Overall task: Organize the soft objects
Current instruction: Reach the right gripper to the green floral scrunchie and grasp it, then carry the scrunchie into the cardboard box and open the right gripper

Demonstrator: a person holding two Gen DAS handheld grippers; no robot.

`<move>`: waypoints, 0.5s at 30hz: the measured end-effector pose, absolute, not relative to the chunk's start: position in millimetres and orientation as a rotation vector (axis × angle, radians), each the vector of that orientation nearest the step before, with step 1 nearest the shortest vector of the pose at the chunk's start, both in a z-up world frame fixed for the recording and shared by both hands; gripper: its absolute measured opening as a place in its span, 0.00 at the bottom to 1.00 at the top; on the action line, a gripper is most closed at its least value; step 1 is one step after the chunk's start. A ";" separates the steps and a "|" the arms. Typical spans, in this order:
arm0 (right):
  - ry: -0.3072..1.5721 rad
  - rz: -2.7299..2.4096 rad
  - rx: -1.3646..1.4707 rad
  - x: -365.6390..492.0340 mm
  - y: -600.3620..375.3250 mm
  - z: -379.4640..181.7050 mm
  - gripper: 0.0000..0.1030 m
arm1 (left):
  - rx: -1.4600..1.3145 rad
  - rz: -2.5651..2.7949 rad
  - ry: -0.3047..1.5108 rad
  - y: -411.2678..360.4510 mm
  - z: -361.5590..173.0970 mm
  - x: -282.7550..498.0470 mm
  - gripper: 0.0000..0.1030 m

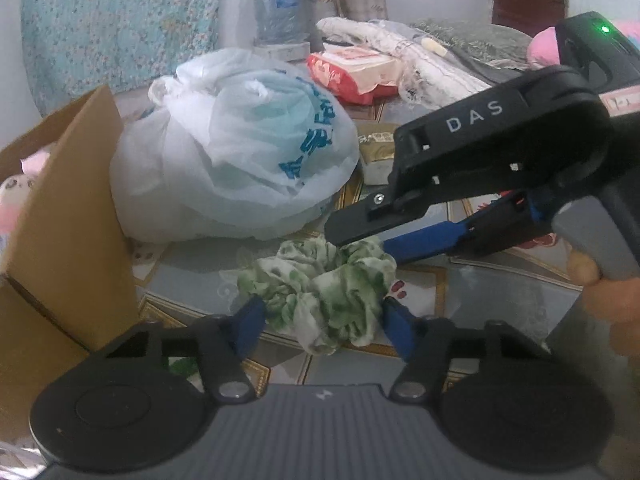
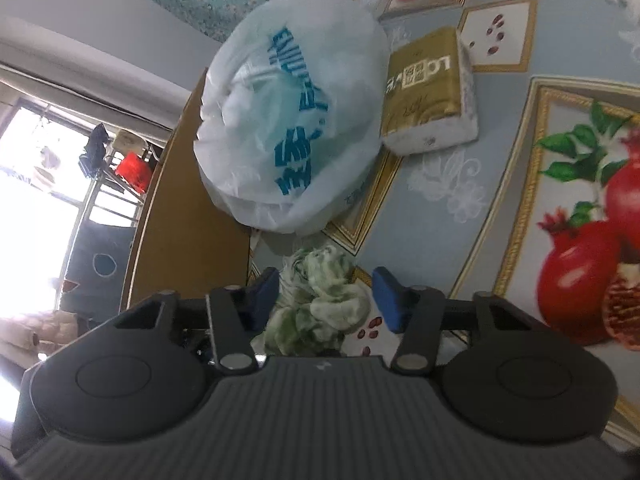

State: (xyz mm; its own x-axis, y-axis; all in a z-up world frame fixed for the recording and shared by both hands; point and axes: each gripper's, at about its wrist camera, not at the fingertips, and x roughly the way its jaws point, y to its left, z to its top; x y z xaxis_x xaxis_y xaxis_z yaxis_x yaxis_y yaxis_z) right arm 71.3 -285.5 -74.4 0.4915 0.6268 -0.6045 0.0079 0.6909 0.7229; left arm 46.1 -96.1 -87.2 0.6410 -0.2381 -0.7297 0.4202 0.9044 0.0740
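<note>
Cardboard box (image 1: 68,216): stood open at the near left of the patterned tablecloth (image 1: 460,292); inside it, pink and pale soft shapes (image 1: 24,176) showed past the flap, too cut off to name.
Plastic bag (image 1: 236,148): white with blue lettering, knotted at the top and bulging, just right of the box; a bluish mass showed through its film, its contents unclear.
Green-and-white cloth (image 1: 320,292): lay crumpled on the tablecloth, near side of the bag and just right of the box.
Left gripper (image 1: 320,320): its blue fingers (image 1: 250,322) stood about half open on either side of the cloth, both pads against its edges; whether they pressed in could not be told.
Right gripper (image 2: 324,300): reached in from the right; in its own view the left pad touched the cloth while the right pad stood clear of it, the gap moderate.
Right gripper seen from the left wrist (image 1: 360,240): one black finger tip rested on the far edge of the cloth, the blue finger beside it.
Hand (image 1: 600,292): gripped the right gripper's grey handle, cut off by the frame edge.
Tissue pack (image 2: 428,92): gold-wrapped, lay right of the bag, half hidden behind the right gripper in the left view.
Far table: a red-and-white packet (image 1: 352,72), pale folded fabric (image 1: 420,60) and a water bottle (image 1: 278,8), all soft in focus.
</note>
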 end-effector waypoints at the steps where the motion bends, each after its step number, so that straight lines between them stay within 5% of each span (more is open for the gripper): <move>1: 0.998 0.421 0.733 71.9 -283.8 -74.9 0.43 | 0.238 -0.380 0.792 -95.1 -87.4 46.5 0.58; 9: 1.006 0.433 0.743 70.7 -274.7 -80.5 0.23 | 0.212 -0.407 0.760 -94.3 -82.8 45.4 0.35; 15: 0.935 0.515 0.751 64.6 -266.6 -45.9 0.22 | 0.200 -0.394 0.616 -81.4 -44.0 29.5 0.33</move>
